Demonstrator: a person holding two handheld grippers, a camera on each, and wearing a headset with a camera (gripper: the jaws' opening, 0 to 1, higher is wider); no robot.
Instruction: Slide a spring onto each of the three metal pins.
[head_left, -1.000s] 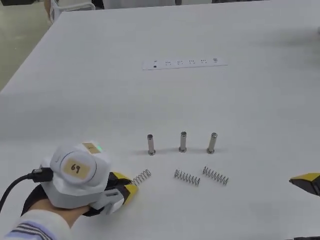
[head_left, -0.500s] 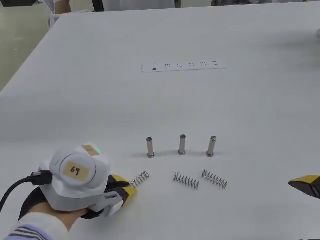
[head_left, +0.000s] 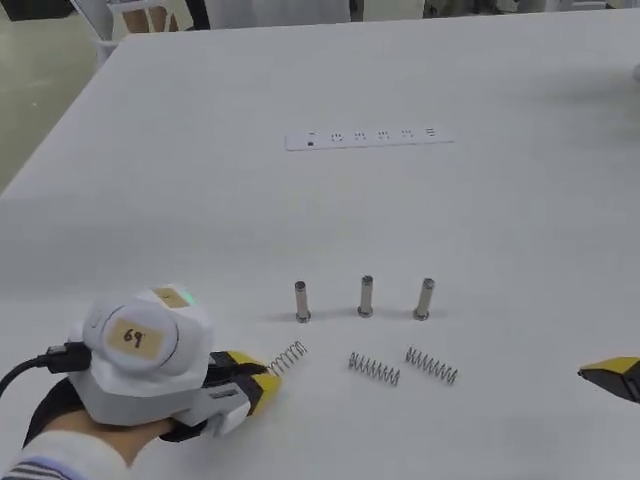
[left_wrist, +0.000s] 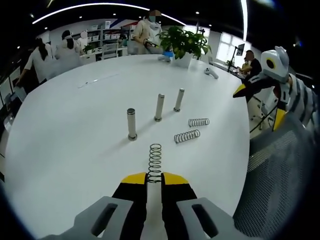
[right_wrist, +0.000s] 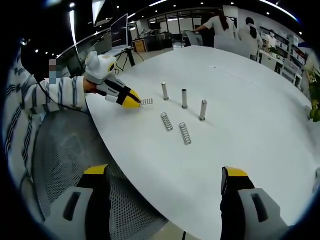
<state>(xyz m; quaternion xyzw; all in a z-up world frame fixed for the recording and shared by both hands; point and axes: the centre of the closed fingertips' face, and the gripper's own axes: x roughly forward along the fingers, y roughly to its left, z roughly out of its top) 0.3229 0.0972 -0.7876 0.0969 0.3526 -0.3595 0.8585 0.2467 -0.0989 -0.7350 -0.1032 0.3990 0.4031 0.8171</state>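
The left gripper jaws seemingly pinch the left spring's near end — axis along them, left pin just beyond — right gripper jaws gaping.

left gripper: low, jaws pinched on spring end | right gripper: jaws wide apart

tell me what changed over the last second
The left gripper edged slightly forward onto the left spring, whose near end sits between its jaws; a firm grip is unclear. The three pins, other two springs and right gripper stayed put.
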